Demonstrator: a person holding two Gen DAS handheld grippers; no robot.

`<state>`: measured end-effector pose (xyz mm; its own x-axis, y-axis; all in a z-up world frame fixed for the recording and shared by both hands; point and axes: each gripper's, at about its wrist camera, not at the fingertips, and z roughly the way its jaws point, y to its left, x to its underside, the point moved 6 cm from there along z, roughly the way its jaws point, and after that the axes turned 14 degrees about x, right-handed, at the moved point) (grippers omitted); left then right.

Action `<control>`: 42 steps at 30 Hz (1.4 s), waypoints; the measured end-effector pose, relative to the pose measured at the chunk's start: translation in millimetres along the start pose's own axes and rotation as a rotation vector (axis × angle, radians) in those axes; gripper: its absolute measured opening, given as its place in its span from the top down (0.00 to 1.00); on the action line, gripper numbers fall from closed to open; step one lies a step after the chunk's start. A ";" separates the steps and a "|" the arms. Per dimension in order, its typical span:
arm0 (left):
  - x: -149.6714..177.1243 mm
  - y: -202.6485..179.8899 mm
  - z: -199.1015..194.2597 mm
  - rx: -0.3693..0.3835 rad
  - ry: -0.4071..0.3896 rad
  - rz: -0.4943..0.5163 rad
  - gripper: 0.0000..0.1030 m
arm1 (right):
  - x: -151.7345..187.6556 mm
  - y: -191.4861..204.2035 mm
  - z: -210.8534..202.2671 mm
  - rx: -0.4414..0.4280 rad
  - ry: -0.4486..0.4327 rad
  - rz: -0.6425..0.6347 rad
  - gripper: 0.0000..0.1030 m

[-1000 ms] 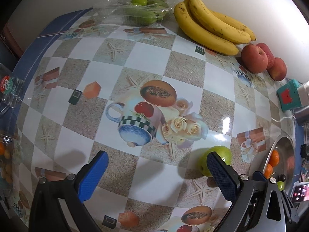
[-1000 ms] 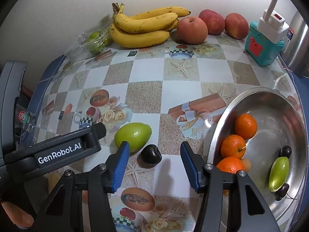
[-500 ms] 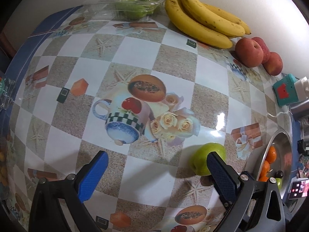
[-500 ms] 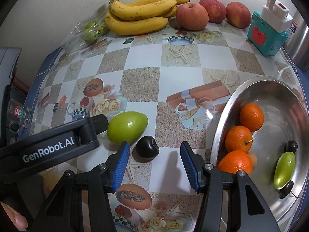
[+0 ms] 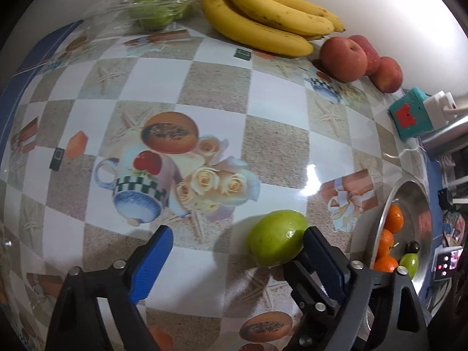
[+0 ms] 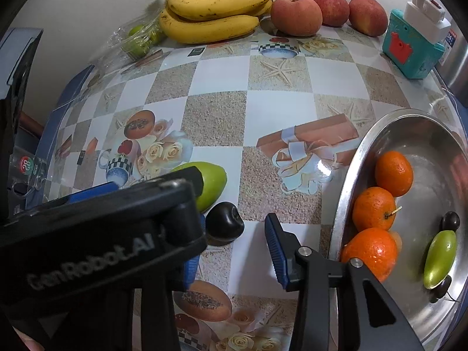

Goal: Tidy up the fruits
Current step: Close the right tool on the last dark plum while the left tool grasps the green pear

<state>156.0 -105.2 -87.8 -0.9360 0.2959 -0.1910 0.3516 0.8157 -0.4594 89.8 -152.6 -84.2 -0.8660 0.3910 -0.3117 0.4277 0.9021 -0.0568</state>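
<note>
Closing on two loose fruits at once, both grippers work the lower part of the tablecloth (image 5: 278, 152). In the left wrist view the left gripper (image 5: 237, 254) has wide jaws that are narrowing, with the green mango (image 5: 276, 237) between them at lower centre-right, touching or nearly touching the right pad and well clear of the left one. In the right wrist view the right gripper (image 6: 234, 251) has narrow, closing jaws around the dark plum (image 6: 224, 224) at lower centre, pads apparently not yet pressing. The steel bowl (image 6: 348, 175) at right holds three tangerines (image 6: 373, 212), a green fruit and other dark ones. Judged step: grasping; next, each grip should seat squarely before lifting toward the bowl.
</note>
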 end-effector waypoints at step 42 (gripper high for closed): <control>-5.8 -5.3 -9.0 0.072 -0.031 -0.010 0.57 | 0.4 -2.5 -9.5 -0.075 0.001 0.046 0.73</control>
<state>159.5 -106.8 -76.4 -0.9387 0.2714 -0.2125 0.3438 0.7800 -0.5228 86.0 -153.0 -75.1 -0.8464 0.4322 -0.3110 0.4462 0.8945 0.0288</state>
